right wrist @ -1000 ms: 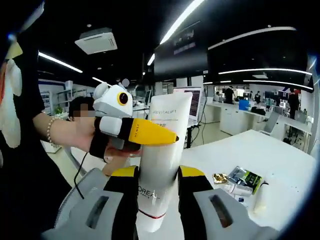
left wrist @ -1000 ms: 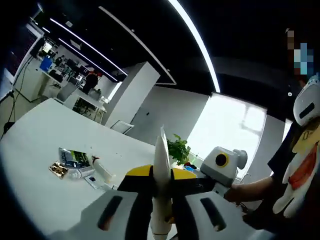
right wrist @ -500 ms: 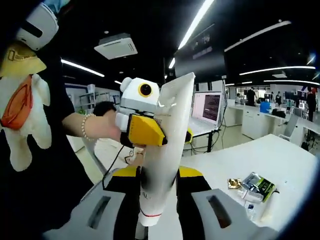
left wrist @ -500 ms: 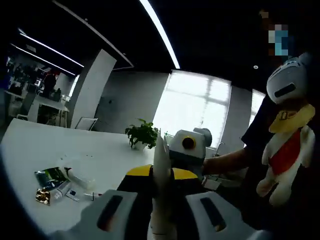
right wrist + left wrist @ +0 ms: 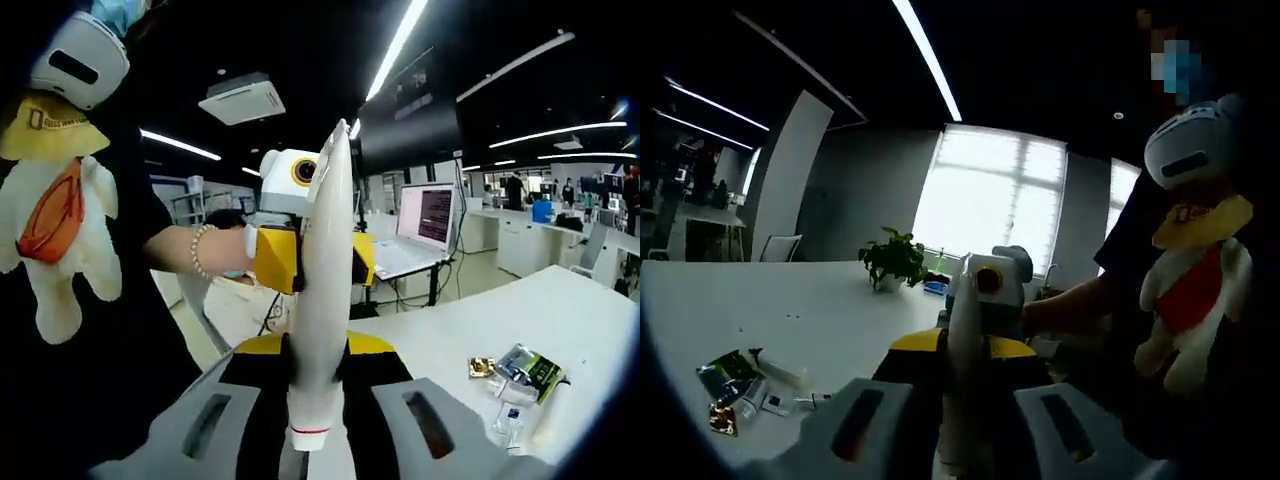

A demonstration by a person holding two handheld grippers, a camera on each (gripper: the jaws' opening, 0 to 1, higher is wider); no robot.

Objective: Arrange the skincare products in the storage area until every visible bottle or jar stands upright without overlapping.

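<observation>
A white tube (image 5: 322, 300) was held upright, off the white counter (image 5: 820, 320), clamped between the closed fingers of both the right gripper (image 5: 318, 400) and the left gripper (image 5: 962, 400). Small sachets and packets (image 5: 515, 375) were seen lying on the counter at the right in the right gripper view.

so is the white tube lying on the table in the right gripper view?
No, the white tube is held up in the air between both grippers, above the table.
</observation>
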